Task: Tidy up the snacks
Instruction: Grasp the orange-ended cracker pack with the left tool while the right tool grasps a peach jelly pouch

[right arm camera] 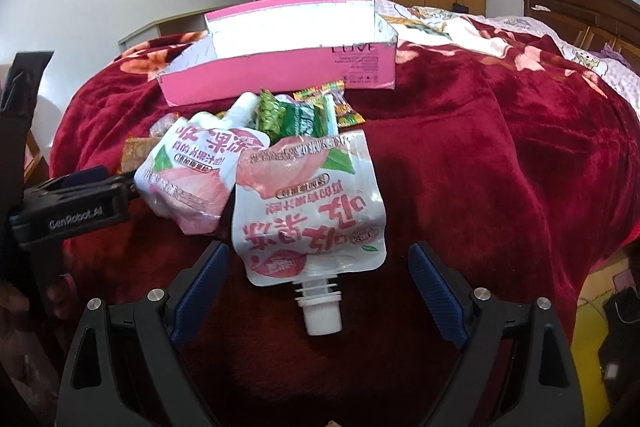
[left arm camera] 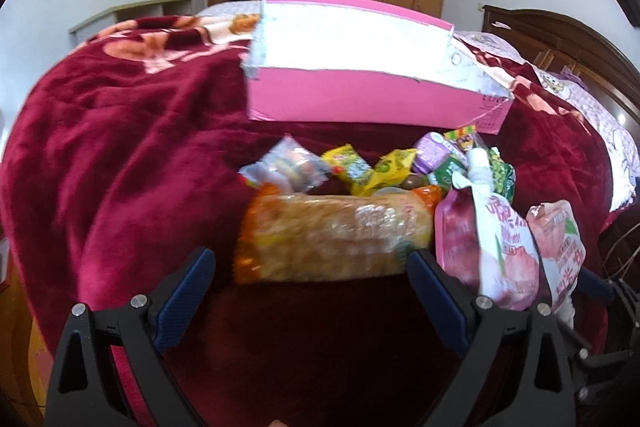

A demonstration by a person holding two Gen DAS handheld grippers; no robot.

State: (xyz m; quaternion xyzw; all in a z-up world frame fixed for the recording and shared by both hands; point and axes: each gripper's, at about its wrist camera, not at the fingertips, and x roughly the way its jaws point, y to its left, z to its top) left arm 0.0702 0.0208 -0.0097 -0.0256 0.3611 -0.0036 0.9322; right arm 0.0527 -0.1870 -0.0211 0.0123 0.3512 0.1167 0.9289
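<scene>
Both of my grippers sit low over the dark red blanket (left arm camera: 120,147), and I use the open pink cardboard box (left arm camera: 360,99) as my landmark: it rests on the blanket beyond the whole snack pile, its white inside wall facing me and nothing visible in it. My left gripper (left arm camera: 312,267) has its blue-padded fingers spread wide with nothing between them; the long clear-wrapped pack of golden pastry (left arm camera: 332,239) lies crosswise just past the fingertips, on the near side of the box. Between that pack and the box I see two yellow candy packets (left arm camera: 372,171), a clear packet with colourful contents (left arm camera: 284,167), a small purple cup (left arm camera: 434,151) and a green packet (left arm camera: 500,175). My right gripper (right arm camera: 316,263) is also spread wide and empty; a peach jelly pouch (right arm camera: 308,207) lies flat on the blanket on the near side of the box, its white cap (right arm camera: 322,319) pointing toward me and lying between the open fingers without touching either. A second peach jelly pouch (right arm camera: 192,171) lies to its left, overlapping its edge, with its cap pointing toward the box. In the right wrist view the left gripper comes in from the left edge, close beside that second pouch; I cannot tell whether they touch.
</scene>
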